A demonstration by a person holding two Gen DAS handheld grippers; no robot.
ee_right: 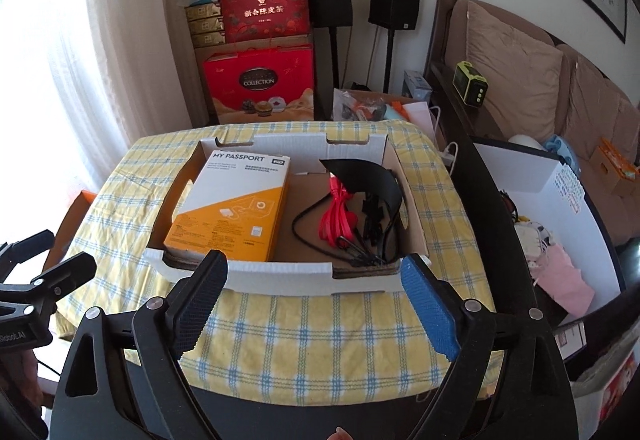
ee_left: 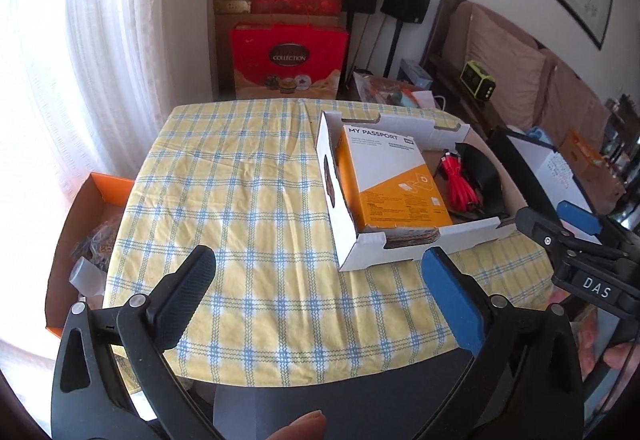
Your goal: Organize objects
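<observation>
A white cardboard tray (ee_right: 280, 280) (ee_left: 400, 252) stands on a table with a yellow and blue checked cloth (ee_left: 248, 200). In it lie a white and orange "My Passport" box (ee_right: 232, 208) (ee_left: 392, 180), a red cable bundle (ee_right: 336, 216) (ee_left: 460, 184), a black curved piece (ee_right: 368, 176) and black cords (ee_right: 376, 244). My left gripper (ee_left: 320, 272) is open and empty above the cloth, left of the tray's near corner. My right gripper (ee_right: 316, 272) is open and empty just in front of the tray's near wall; it also shows in the left wrist view (ee_left: 552, 220).
Red gift boxes (ee_right: 260, 84) and two black speakers (ee_right: 394, 0) stand behind the table. An orange box (ee_left: 92, 224) sits on the floor at the left. A sofa (ee_right: 520, 60) and a white bin of items (ee_right: 560, 220) are at the right.
</observation>
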